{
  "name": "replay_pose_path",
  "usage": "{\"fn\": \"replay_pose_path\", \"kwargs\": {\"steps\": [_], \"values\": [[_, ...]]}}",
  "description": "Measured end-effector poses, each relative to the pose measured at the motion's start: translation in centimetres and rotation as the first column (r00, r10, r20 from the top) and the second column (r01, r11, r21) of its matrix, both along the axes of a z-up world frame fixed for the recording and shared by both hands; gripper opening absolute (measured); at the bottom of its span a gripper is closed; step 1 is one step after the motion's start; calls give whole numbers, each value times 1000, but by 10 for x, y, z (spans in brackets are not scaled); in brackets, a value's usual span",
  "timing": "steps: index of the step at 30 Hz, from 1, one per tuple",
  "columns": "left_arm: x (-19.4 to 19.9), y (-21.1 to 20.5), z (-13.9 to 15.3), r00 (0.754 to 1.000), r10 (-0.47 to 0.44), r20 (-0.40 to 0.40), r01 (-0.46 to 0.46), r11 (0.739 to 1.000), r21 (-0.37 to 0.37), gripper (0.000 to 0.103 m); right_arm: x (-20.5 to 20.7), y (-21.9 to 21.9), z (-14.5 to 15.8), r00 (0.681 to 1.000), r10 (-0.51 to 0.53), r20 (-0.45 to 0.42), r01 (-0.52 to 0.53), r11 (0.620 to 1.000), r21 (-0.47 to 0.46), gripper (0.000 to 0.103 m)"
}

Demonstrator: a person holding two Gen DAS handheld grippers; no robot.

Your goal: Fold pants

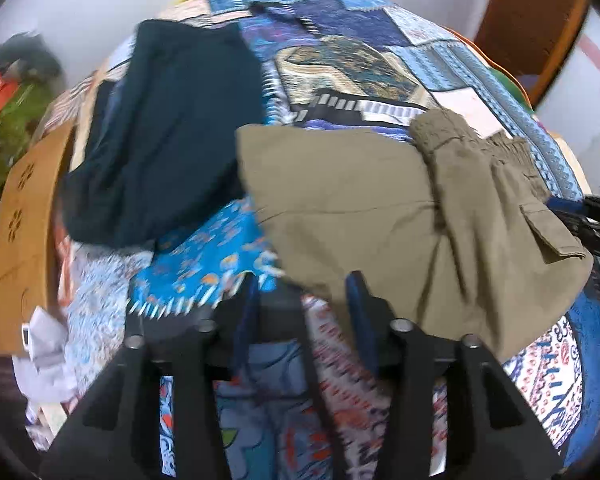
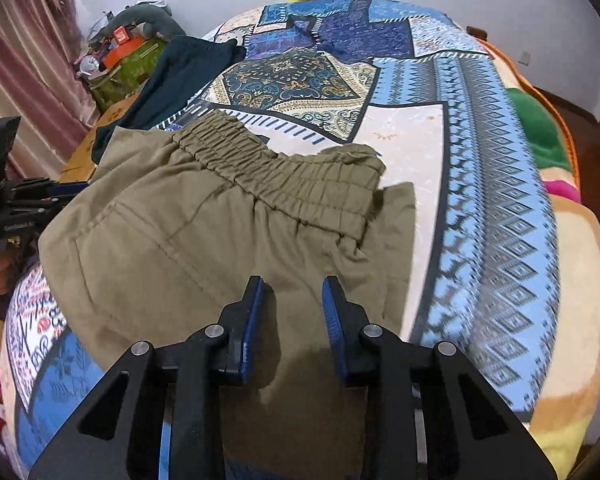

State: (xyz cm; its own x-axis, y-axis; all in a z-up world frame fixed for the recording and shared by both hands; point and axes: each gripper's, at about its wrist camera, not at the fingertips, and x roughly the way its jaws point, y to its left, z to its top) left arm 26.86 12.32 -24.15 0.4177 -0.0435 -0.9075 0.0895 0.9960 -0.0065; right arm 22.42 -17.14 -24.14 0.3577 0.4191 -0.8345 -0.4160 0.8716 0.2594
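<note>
Patchwork bedspread (image 2: pixel 480 128) covers the bed; dark teal garment (image 1: pixel 168 132) lies at its far left. Olive cargo pants (image 2: pixel 188 240) lie mid-bed, partly folded, elastic waistband (image 2: pixel 284 172) bunched on top. Right gripper (image 2: pixel 294 284) sits over the near edge, fabric btwn its pads, jaws part closed w/ a gap showing – not clamped yet. Left gripper (image 1: pixel 304 280) at the pants' other edge, half open, grip can't tell. Step: taking hold of the near edge. Next: pinch both sides firmly, lift & carry over evenly.

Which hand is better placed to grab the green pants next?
Probably the right. The right gripper has the olive pants lying between its open fingers, near the stretchy waistband. The left gripper is at the pants' edge, mostly over the patterned bedspread, so it would catch less cloth.
</note>
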Motion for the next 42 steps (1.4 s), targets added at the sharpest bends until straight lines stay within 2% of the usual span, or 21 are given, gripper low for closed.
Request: {"fn": "replay_pose_path", "kwargs": {"steps": [3, 6, 10, 12, 14, 18, 23, 28, 31, 35, 42], "values": [[-8, 7, 1, 1000, 26, -5, -26, 999, -25, 49, -1, -5, 0, 1000, -25, -4, 25, 1000, 4, 25], [-14, 3, 4, 1000, 29, 6, -29, 999, 23, 49, -11, -14, 2, 999, -49, -2, 49, 999, 2, 25], [-22, 7, 7, 999, 52, 7, -52, 998, 43, 49, -21, -22, 7, 998, -67, 1, 67, 998, -8, 25], [-27, 12, 6, 997, 76, 3, -76, 993, 86, 49, -25, -26, 8, 997, -81, 0, 81, 996, -21, 28], [-33, 19, 8, 996, 93, 5, -93, 992, 87, 49, -30, -34, 9, 995, -98, -6, 98, 995, -26, 29], [-45, 29, 17, 993, 117, 15, -118, 991, 70, 48, -38, -47, 15, 992, -129, -14, 129, 991, -28, 30], [-51, 29, 35, 992, 113, 50, -115, 993, 34, 48, -45, -52, 24, 990, -143, 11, 143, 989, -28, 37], [-41, 18, 47, 992, 103, 76, -100, 994, -44, 54, -41, -47, 38, 984, -168, 63, 168, 986, 9, 59], [-27, 8, 43, 994, 92, 62, -87, 993, -74, 55, -33, -41, 38, 981, -176, 76, 174, 984, 30, 63], [-5, -2, 25, 997, 78, 12, -77, 991, -107, 55, -17, -30, 24, 986, -165, 36, 164, 985, 47, 63], [24, 2, -4, 991, 114, -66, -124, 980, -158, 55, 13, -27, -14, 980, -177, -95, 184, 980, 75, 63]]}}
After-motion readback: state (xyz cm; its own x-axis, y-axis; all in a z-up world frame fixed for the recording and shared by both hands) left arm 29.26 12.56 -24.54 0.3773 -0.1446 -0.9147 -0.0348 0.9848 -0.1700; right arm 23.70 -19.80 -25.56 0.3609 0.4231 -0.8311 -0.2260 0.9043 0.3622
